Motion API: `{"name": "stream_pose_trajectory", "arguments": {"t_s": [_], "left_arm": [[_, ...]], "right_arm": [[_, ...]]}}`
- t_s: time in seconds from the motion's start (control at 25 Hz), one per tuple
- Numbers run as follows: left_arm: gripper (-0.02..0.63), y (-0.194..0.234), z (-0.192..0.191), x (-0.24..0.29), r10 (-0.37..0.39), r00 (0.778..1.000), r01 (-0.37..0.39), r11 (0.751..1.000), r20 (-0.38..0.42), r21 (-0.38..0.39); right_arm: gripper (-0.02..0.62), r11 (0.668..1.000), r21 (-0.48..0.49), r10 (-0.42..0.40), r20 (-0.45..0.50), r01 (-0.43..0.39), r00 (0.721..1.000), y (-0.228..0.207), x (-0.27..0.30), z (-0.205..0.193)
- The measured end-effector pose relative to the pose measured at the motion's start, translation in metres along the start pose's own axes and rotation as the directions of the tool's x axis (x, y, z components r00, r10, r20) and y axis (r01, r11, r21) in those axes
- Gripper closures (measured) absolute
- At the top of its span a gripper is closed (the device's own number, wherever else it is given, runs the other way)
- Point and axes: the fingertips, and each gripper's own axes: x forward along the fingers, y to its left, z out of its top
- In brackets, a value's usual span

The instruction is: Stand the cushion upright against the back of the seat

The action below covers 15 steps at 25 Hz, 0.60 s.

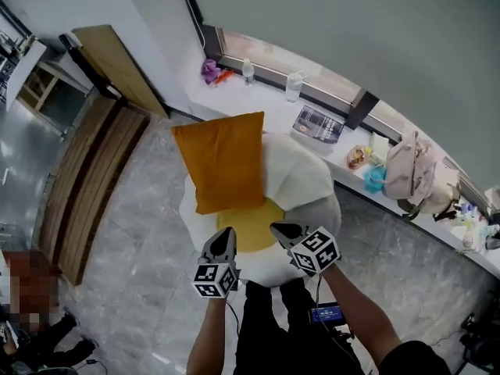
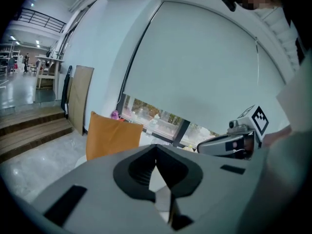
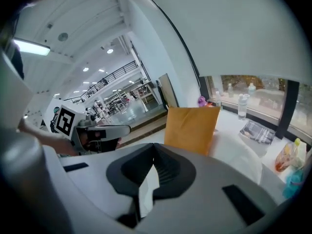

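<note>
- Hovering side by side over the near edge of the seat, the left tongs and right tongs both point toward the far side.
- Left tongs: jaws pressed together, nothing between them and nothing touched.
- Right tongs: also closed tight and empty, touching nothing.
- The two tongs are near each other but do not touch; each shows at the edge of the other's gripper view.
- The orange cushion stands upright on the seat, leaning on the white seat back, well apart from both tongs.
- Cushion bottom edge rests on the seat's yellow centre; its top edge and corners rise above the seat back.
- The cushion sits toward the left of the seat, so the right part of the white back is bare.
- A white window ledge runs behind and to the right of the seat, close to the seat back; cannot tell if they touch.
- On the ledge: two water bottles, a magazine and a beige bag, none near the tongs.
- Open marble floor lies left of the seat as far as the wooden steps.
- A wooden panel leans on the far left wall, well apart from the seat.
</note>
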Motion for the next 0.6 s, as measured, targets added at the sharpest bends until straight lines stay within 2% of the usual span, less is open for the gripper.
{"name": "stream_pose_trajectory", "arguments": {"t_s": [0.24,0.4,0.6], "left_arm": [[0.592,-0.055,0.045,-0.034,-0.056,0.997,0.052,0.996,0.051,0.070],[0.593,-0.087,0.066,-0.057,-0.100,0.992,0.090,0.988,0.079,0.125],[0.592,-0.117,0.077,-0.081,-0.097,0.987,0.082,0.990,0.128,0.115]], "right_arm": [[0.577,0.989,-0.122,0.087,0.071,-0.078,0.994,0.043,-0.058,0.057],[0.577,0.980,-0.161,0.141,0.138,-0.118,0.980,0.064,-0.096,0.081],[0.577,0.976,-0.172,0.162,0.189,-0.130,0.968,0.069,-0.138,0.090]]}}
